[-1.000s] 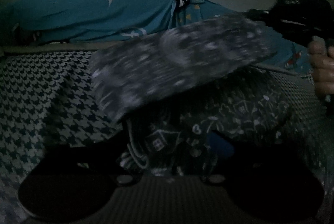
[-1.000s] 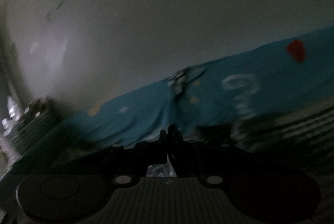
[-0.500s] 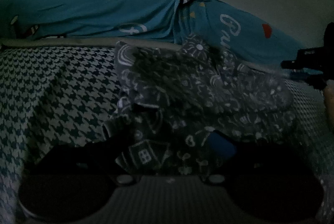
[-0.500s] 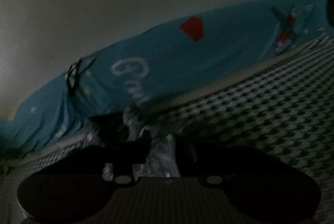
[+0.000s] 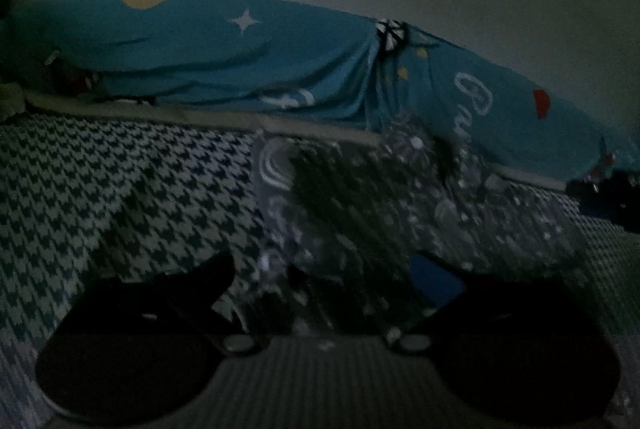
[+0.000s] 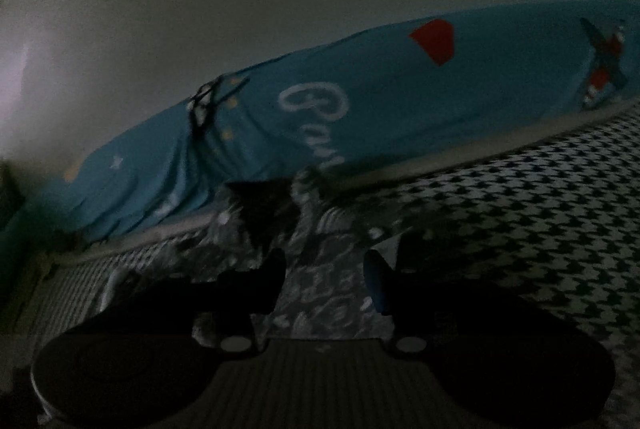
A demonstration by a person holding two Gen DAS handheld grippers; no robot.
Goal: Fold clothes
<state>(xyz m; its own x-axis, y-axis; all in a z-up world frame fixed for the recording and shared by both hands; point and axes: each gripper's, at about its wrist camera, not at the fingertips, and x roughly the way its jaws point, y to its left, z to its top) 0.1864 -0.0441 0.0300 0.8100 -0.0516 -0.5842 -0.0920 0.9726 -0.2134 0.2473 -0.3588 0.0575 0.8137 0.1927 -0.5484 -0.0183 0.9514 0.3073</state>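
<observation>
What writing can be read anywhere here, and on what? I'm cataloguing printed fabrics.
"Ca", then blurred: large white cursive on the blue sheet; a second line beneath is cut off by the patterned garment.
Garment's white doodles: too dark and blurred to tell any letters.
Nothing else is legible.

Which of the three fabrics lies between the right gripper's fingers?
The dark white-patterned garment, not the houndstooth bed cover beneath or the blue printed sheet behind.

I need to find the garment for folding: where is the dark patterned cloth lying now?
The dark patterned cloth lies on the checked bedcover, in the middle of both views, just in front of the blue sheet.
</observation>
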